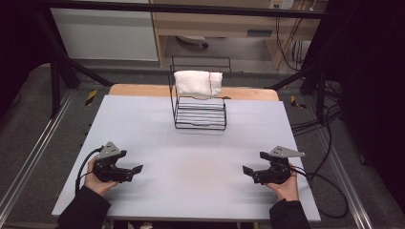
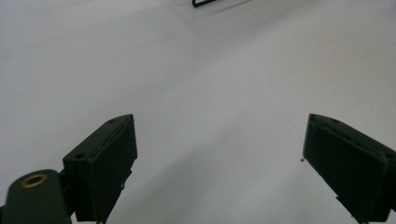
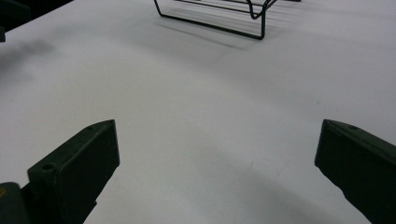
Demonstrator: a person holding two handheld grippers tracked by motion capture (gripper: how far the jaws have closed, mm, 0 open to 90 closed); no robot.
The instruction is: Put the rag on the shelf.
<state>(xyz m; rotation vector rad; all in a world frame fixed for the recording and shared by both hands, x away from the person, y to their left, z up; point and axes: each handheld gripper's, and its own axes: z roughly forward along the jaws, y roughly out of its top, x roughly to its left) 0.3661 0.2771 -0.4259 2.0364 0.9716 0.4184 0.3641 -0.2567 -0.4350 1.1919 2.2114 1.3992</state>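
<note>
A black wire rack (image 1: 199, 114) stands at the far middle of the pale table (image 1: 157, 143), and a folded white towel (image 1: 197, 83) hangs over its back rail. My left gripper (image 1: 136, 171) rests low at the near left, held in a hand, its jaws wide apart with nothing between them (image 2: 219, 158). At the near right my right gripper (image 1: 249, 171) is likewise open and empty (image 3: 217, 168), pointing inward. A corner of the rack (image 3: 219, 18) appears at the top of the right gripper view, and a sliver of the rack (image 2: 205, 3) tops the left gripper view.
Black cables (image 1: 325, 186) trail off the right side of the table. A wooden board edge (image 1: 143, 89) runs behind the table's far side. Dark frame posts (image 1: 57, 81) and floor rails stand around the table.
</note>
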